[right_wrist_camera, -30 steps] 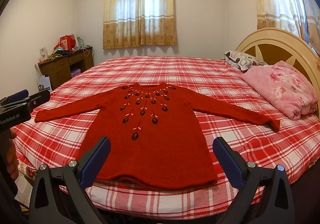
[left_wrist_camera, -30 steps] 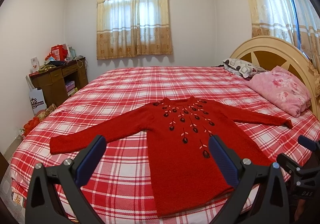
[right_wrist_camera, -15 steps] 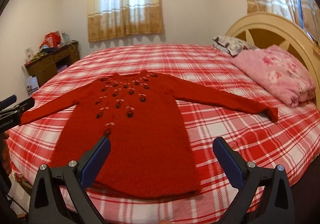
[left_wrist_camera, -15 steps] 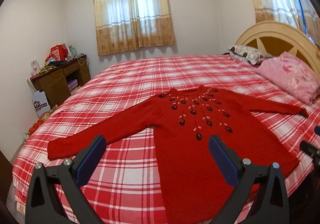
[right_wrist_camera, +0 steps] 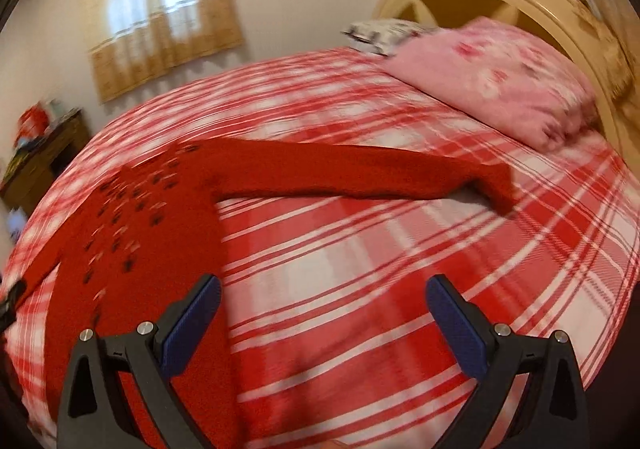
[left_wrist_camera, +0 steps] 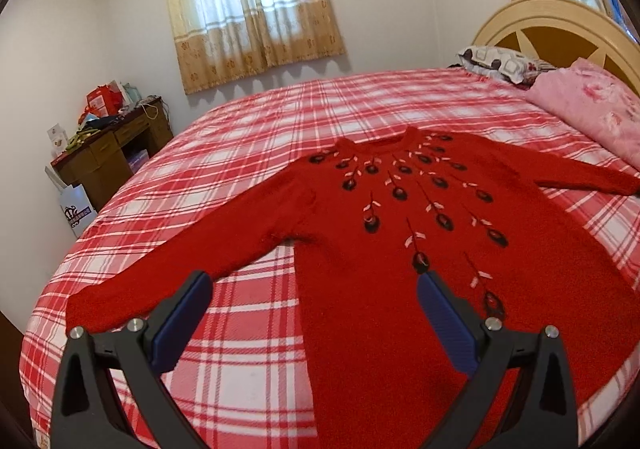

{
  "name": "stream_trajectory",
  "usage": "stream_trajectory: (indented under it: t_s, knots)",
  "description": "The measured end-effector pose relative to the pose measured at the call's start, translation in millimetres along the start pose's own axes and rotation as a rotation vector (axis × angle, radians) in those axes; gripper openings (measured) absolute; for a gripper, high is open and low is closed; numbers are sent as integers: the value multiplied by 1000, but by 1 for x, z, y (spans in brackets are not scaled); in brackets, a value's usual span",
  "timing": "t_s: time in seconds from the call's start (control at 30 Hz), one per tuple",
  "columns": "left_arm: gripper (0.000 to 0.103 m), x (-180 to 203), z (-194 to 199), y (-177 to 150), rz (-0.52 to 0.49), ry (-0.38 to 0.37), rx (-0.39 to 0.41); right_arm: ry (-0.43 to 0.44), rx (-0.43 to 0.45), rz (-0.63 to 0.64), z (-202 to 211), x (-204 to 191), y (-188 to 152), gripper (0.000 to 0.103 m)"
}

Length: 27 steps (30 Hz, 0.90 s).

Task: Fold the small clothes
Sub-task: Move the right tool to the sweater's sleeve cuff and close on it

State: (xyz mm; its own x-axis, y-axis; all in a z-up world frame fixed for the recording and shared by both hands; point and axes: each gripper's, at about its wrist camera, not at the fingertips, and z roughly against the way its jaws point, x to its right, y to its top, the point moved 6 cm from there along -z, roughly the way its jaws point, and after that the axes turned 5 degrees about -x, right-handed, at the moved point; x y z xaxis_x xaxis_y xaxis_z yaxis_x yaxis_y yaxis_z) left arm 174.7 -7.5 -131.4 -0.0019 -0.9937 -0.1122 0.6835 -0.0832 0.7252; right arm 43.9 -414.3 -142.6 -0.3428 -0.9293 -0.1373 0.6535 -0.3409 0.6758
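Note:
A red knitted sweater with dark flower motifs lies flat, front up, sleeves spread, on a red-and-white plaid bed. My left gripper is open and empty, above the sweater's left side near its armpit. In the right wrist view the sweater lies to the left and its right sleeve stretches across to the cuff at the right. My right gripper is open and empty, above the bare bed beside the sweater's right edge. This view is motion-blurred.
A pink folded quilt and a patterned pillow lie by the cream headboard at the right. A wooden desk with clutter stands by the far-left wall. Curtains cover the window.
Both grippers have moved forward and lower over the bed. The right gripper has swung to the right, toward the right sleeve. The sweater has not moved.

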Motion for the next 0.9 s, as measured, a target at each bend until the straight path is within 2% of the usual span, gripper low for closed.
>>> stream_trajectory:
  t_s: [0.23,0.5,0.63,0.7,0.77,0.9]
  knots:
    - [103,0,-23,11,0,21,6,-80,-32,-187,-20,83,40,102]
    - [103,-6,-52,18,-14,53,-18,-85,-78,-319,-49,144,72,100]
    - [103,-12,-61,23,-16,71,-18,-96,-122,-355,-69,163,80,81]
    - [103,-17,-67,25,-14,86,-19,-97,-155,-366,-82,169,83,75]
    - [103,-24,-73,26,-2,99,-29,-105,-163,-362,-89,171,84,74]
    - [103,-38,-80,26,25,119,-43,-167,-187,-263,-102,158,89,74]
